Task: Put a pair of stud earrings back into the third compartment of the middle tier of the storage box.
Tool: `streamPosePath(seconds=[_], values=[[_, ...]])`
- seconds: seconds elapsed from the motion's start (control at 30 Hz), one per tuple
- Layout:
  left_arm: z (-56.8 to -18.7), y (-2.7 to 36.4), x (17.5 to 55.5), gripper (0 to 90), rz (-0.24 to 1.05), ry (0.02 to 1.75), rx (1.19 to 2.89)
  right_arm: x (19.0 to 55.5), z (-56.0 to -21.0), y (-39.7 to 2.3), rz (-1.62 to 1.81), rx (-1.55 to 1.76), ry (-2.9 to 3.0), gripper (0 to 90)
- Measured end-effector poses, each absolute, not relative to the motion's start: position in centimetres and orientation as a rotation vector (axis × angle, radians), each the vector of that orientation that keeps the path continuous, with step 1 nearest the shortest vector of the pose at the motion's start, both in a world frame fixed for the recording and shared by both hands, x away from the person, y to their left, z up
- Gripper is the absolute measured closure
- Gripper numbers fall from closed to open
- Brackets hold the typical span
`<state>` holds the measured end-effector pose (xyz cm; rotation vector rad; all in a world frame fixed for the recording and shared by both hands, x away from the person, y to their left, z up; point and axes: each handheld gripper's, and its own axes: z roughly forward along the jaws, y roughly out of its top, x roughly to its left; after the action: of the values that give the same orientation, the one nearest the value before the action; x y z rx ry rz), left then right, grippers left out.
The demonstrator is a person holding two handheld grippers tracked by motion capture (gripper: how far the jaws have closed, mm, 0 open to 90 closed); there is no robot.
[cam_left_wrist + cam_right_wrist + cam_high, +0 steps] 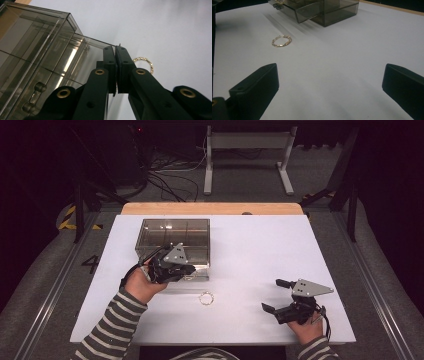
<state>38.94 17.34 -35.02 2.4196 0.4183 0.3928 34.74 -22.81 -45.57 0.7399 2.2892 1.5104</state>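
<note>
high view: the left gripper (pixel 186 270) sits at the near front of the smoky drawer box (pixel 173 232), toward the surface's far left, with the drawer (pixel 197 271) pulled partly out. the gold bracelet (pixel 206 298) lies loose on the surface just nearer the near edge. a tug too far could likely drag the light box or pull the drawer free.

left gripper view: its jaws are clenched together; i cannot tell whether anything thin is pinched. the drawer handle (pixel 35 96) is off to the side, apart.

right gripper view: the right gripper (pixel 329 87) is released, jaws wide, nothing between them, bracelet (pixel 281 40) well ahead. a flat chain may slip out of a shallow pinch.
</note>
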Motion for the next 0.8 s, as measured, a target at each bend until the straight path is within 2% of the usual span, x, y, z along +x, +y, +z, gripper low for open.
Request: streamPosePath(seconds=[0.8], values=[[-35.7, 17.5, 41.4, 88.0, 0.425, 0.491, 2.412, 34.7, -45.6, -22.8, 1.510, 0.734, 2.293, 1.5]])
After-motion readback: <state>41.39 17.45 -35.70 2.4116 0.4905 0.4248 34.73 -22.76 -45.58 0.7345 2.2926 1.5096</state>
